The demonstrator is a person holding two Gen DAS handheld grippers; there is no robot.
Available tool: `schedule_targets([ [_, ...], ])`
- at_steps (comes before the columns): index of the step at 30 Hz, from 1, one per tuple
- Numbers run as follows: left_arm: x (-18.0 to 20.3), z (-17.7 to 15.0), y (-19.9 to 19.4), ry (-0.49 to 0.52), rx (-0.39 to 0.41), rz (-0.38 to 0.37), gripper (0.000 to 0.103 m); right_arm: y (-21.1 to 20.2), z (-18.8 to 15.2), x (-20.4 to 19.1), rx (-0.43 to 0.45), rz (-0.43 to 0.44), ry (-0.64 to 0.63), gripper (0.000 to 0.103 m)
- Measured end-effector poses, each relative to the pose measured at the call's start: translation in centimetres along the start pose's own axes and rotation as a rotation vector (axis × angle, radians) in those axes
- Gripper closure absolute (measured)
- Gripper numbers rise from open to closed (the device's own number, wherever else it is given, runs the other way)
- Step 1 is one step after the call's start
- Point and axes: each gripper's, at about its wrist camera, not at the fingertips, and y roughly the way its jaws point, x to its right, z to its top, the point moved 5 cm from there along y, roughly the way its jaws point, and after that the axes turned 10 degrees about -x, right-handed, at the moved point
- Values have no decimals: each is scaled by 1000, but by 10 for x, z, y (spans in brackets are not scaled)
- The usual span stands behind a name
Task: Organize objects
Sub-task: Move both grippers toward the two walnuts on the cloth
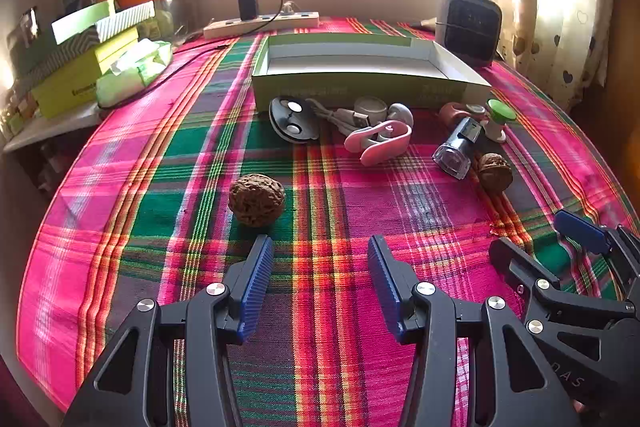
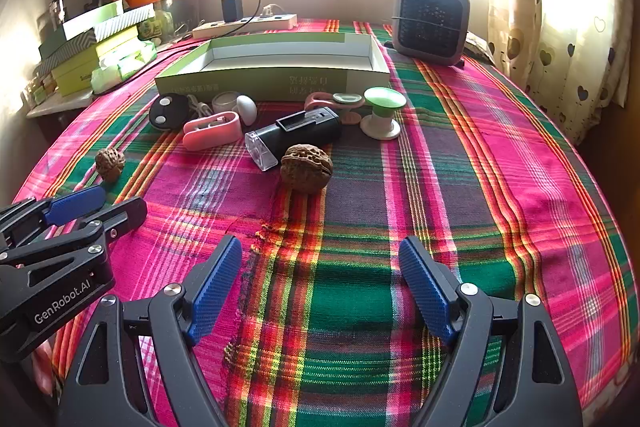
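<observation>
We hold our left gripper [image 1: 320, 251] over the plaid-covered surface [image 1: 340, 307], its jaws spread wide with nothing between them but cloth, and our right gripper [image 2: 320, 251] beside it is likewise wide open and empty. Just ahead of the left gripper, slightly to its left, a lone walnut [image 1: 257, 199] sits on the cloth, apart from the rest. Farther back lies a loose cluster in front of the open green box [image 1: 360, 67]: a black round case [image 1: 294, 121], a grey cable [image 1: 344, 117] with a small white jar [image 2: 226, 102] and a white egg-shaped piece [image 2: 247, 109] beside it, a pink clip-like item [image 1: 378, 143], a black device with a clear end [image 2: 296, 133], a second walnut [image 2: 306, 167] touching or nearly touching that clear end, a reddish-brown item [image 1: 460, 111] and a green-topped white spool [image 2: 382, 113] standing upright. The box appears empty inside. Behind it stand a power strip [image 1: 260, 23] with a black charger plugged in, and a small grey heater [image 2: 430, 21] toward the right rear. Stacked green boxes [image 1: 80, 67] sit on a side shelf at the left.
</observation>
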Motion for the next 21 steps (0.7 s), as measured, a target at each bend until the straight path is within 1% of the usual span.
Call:
schedule_targets([
  [21,-2,-5,1,3,1,-5,56,0,-1,2,-2,2,-4,22],
])
